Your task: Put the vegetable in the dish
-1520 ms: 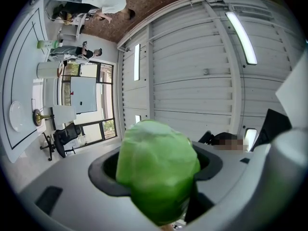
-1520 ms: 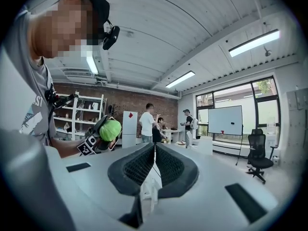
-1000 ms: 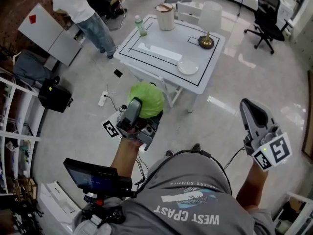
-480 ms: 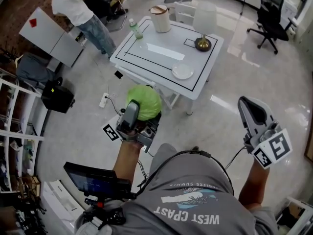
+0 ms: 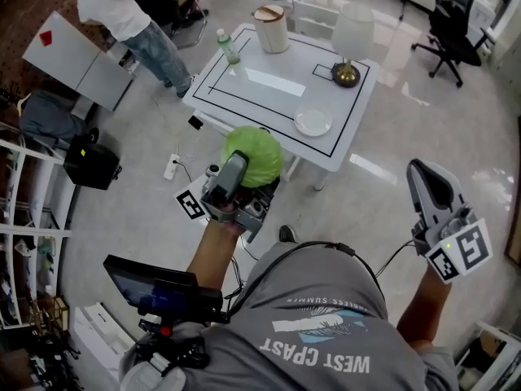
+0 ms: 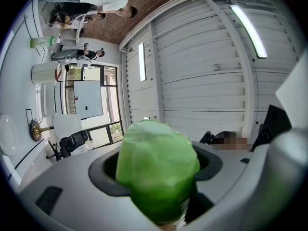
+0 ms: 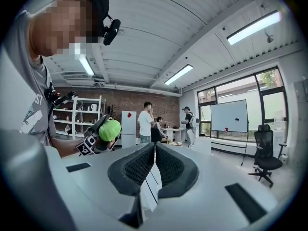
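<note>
My left gripper [image 5: 244, 165] is shut on a round green cabbage [image 5: 254, 156], held in the air over the floor, short of the white table [image 5: 269, 100]. In the left gripper view the cabbage [image 6: 156, 170] fills the space between the jaws. A small white dish [image 5: 313, 121] lies near the table's front right edge, and shows at the far left as the dish [image 6: 6, 136] in the left gripper view. My right gripper [image 5: 430, 187] is raised at the right, away from the table, its pads pressed together with nothing between them [image 7: 154, 165]. From there the cabbage [image 7: 110, 129] is visible at the left.
On the table stand a white bucket [image 5: 272, 27], a green bottle [image 5: 229, 46] and a lamp [image 5: 351, 35]. A person [image 5: 130, 19] stands beyond the table's left corner. An office chair [image 5: 452, 15] is at the far right. A power strip [image 5: 172, 165] and cables lie on the floor.
The left gripper with the cabbage has moved forward and slightly right, closer to the table. The right gripper has stayed raised at the right.
</note>
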